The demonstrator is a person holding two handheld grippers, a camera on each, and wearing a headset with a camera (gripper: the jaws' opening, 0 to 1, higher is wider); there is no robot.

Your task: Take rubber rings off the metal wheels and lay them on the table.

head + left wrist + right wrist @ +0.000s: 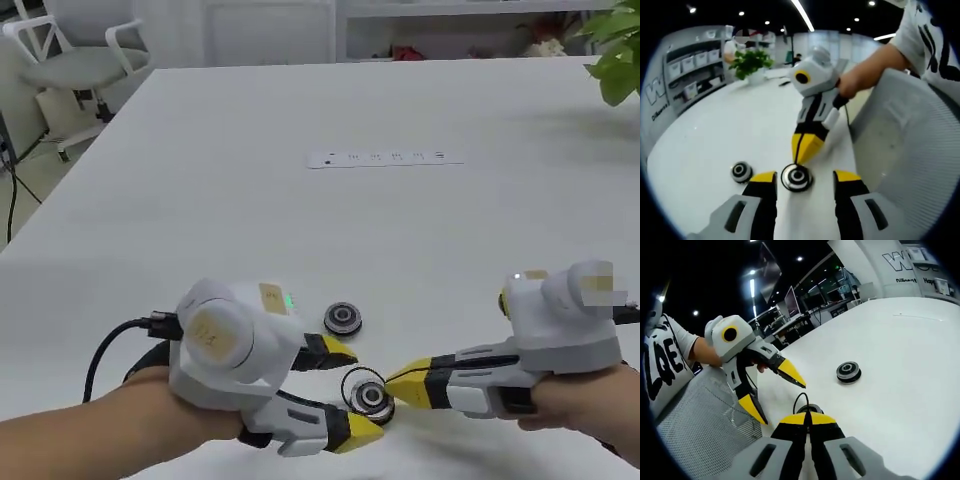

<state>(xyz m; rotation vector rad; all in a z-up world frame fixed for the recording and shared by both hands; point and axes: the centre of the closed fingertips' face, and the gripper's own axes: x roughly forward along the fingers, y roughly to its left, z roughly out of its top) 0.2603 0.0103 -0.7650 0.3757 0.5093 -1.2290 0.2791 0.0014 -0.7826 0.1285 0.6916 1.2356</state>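
Head view | left gripper [362, 392] jaws standing apart, straddling metal wheel [373, 398] | right gripper [392, 382] jaws clamping its rubber ring [344, 388] | second wheel [343, 318] lying beyond left jaws | shirt [665, 360] reading "LQE"

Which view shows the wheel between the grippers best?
The left gripper view: the wheel lies nearly whole between open jaws. The head view shows it small; in the right gripper view shut jaws hide most of it.

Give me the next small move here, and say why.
Probably shut the left gripper on the near wheel to steady it. Its jaws stand open either side of it, while the right gripper is shut on the rubber ring, partly lifted; holding the wheel should let the ring pull free.
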